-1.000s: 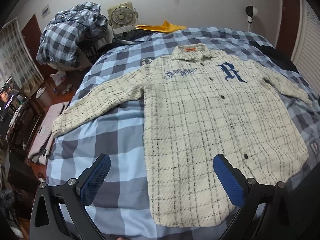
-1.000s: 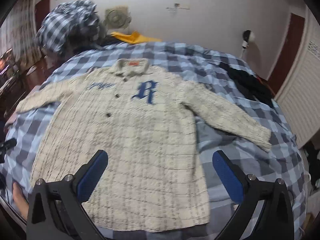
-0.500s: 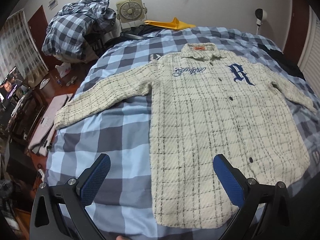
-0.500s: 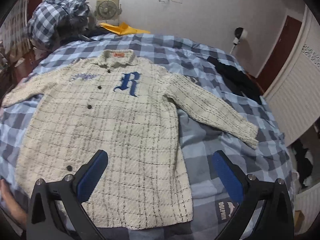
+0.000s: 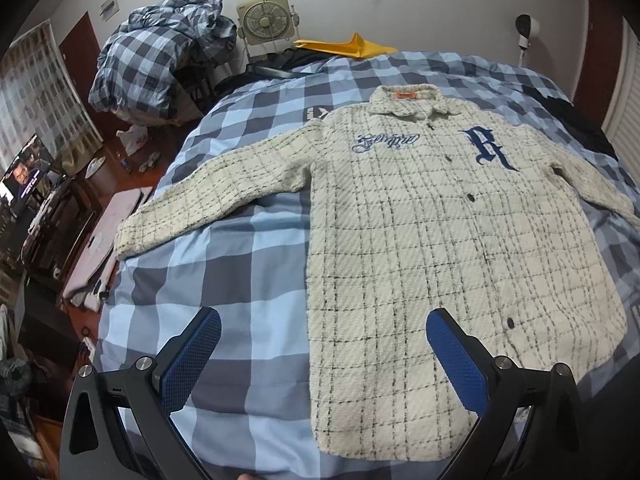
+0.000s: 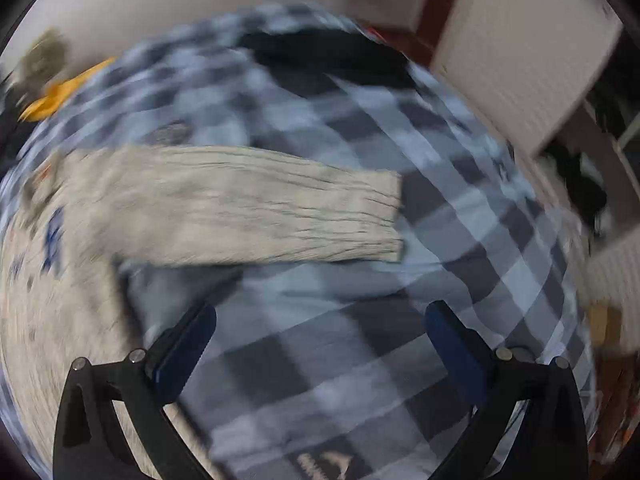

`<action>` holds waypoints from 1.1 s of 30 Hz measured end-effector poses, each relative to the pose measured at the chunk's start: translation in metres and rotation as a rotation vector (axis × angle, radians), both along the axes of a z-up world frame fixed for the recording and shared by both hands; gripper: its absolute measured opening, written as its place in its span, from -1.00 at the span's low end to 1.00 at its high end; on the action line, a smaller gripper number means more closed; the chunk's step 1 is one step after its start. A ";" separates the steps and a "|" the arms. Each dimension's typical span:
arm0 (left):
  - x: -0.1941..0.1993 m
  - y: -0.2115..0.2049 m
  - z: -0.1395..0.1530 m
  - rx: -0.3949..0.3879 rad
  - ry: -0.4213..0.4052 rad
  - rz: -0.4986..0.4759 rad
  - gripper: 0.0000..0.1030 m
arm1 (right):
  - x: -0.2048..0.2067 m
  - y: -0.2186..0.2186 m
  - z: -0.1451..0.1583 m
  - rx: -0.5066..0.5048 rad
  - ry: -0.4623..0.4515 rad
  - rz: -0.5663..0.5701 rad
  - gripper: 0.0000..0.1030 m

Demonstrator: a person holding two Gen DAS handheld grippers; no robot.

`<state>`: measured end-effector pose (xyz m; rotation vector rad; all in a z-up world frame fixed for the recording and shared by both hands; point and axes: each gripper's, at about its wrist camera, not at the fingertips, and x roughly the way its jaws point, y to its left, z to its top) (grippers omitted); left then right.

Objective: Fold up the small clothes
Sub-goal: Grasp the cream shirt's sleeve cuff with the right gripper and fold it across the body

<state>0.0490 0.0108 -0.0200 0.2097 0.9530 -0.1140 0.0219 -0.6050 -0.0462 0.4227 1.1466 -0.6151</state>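
Cream shirt whole; sleeve blurred

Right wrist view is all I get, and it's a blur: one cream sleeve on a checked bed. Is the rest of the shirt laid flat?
Observer: Yes. The left wrist view shows the shirt flat and front up on the checked bed cover, its other sleeve spread out sideways.
Operator: Any writing on it?
Observer: Blue script is stitched on the chest.
Operator: Is something gripping it there?
Observer: No. The left gripper hovers near the hem, jaws wide apart and empty.
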 end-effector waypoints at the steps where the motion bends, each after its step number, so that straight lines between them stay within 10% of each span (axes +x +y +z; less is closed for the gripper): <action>1: 0.002 0.001 -0.001 0.002 0.003 0.006 1.00 | 0.002 -0.013 -0.008 0.045 -0.003 -0.034 0.98; 5: 0.007 0.003 -0.003 0.007 0.015 0.027 1.00 | 0.004 -0.066 -0.052 0.207 0.016 -0.193 0.98; 14: 0.018 0.002 -0.014 0.008 0.070 0.047 1.00 | 0.026 -0.092 -0.109 0.223 0.102 -0.259 0.96; 20: 0.020 0.003 -0.016 -0.011 0.086 0.052 1.00 | 0.040 -0.085 -0.111 0.193 0.144 -0.231 -0.39; 33: 0.007 0.007 0.004 -0.040 0.028 0.033 1.00 | 0.085 -0.047 0.079 -0.175 -0.120 -0.117 -0.69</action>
